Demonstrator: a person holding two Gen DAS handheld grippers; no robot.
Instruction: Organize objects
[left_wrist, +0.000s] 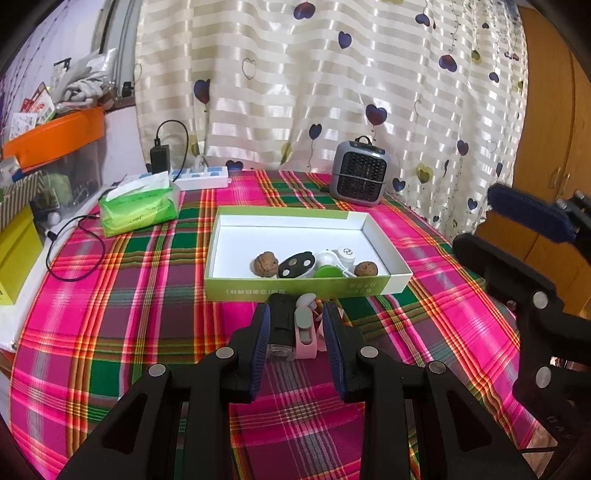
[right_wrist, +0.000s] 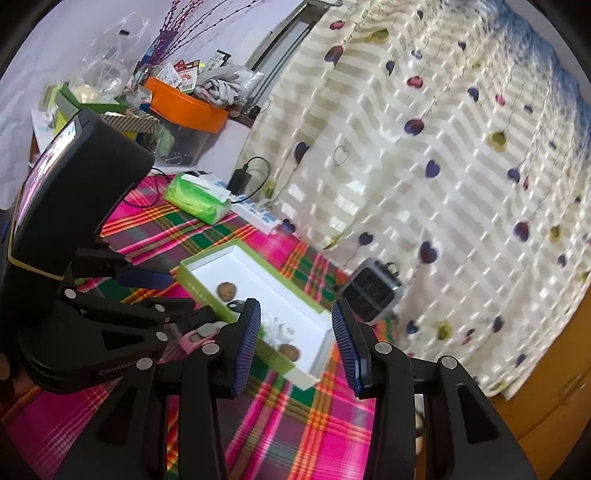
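"GenRobo…" is showing on the left gripper's (right_wrist: 162, 291) body in the right wrist view only; print on the green box (left_wrist: 306, 290) wall is too small to read. Left gripper (left_wrist: 297, 321) fingers are pinching a black clear-ended item (left_wrist: 281, 326) & a pink item (left_wrist: 306, 334) together, just in front of the box. Right gripper (right_wrist: 295, 328) is hanging w/ fingers wide, empty, above the box's corner. Two walnuts (left_wrist: 266, 263) are lying inside

1. A cream striped curtain (left_wrist: 332, 85) printed with hearts fills twelve o'clock.
2. A wooden cabinet (left_wrist: 550, 122) stands at three o'clock.
3. A plaid tablecloth (left_wrist: 122, 295) covers the table.
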